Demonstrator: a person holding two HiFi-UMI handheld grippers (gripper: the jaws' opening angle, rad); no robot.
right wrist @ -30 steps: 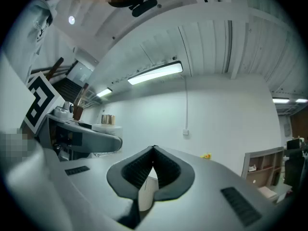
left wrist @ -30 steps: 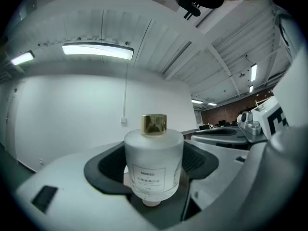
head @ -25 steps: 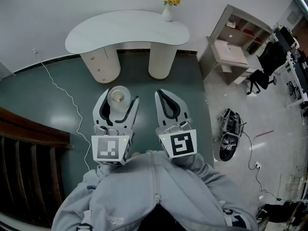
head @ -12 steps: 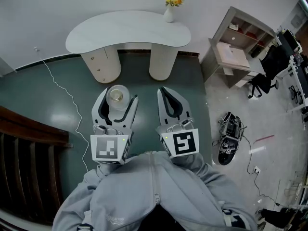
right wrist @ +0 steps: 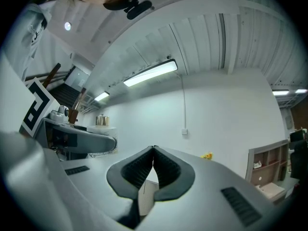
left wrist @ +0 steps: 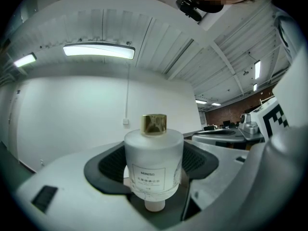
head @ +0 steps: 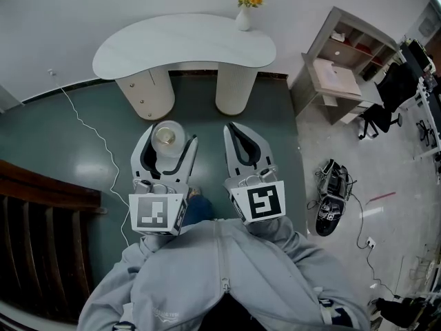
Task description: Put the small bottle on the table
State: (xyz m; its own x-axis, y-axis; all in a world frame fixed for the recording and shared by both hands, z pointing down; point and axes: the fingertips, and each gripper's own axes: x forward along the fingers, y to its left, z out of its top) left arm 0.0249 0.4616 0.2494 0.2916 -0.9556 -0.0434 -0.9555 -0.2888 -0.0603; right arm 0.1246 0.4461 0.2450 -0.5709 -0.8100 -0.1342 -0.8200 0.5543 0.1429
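The person is carrying a small frosted-white cylindrical bottle (left wrist: pixel 154 160) with a shiny gold cap (left wrist: pixel 154 123), and it is standing upright, clamped by its body between the dark ribbed pads of the left gripper (head: pixel 170 141). The right gripper (head: pixel 231 128) is hanging just to the right of it with its jaws pressed together on nothing. Both tools are hovering over the dark green floor (head: pixel 83 150), near the person's body, while the white kidney-shaped table (head: pixel 182 43) is lying well apart on the far side, bare except for a small white vase of yellow flowers (head: pixel 242 19) at its far right edge. So the transport step is under way, with placement not yet begun. The next move is probably calling for walking closer, reaching the left tool out over the open tabletop, lowering the bottle level until its base is resting, then letting the jaws part.
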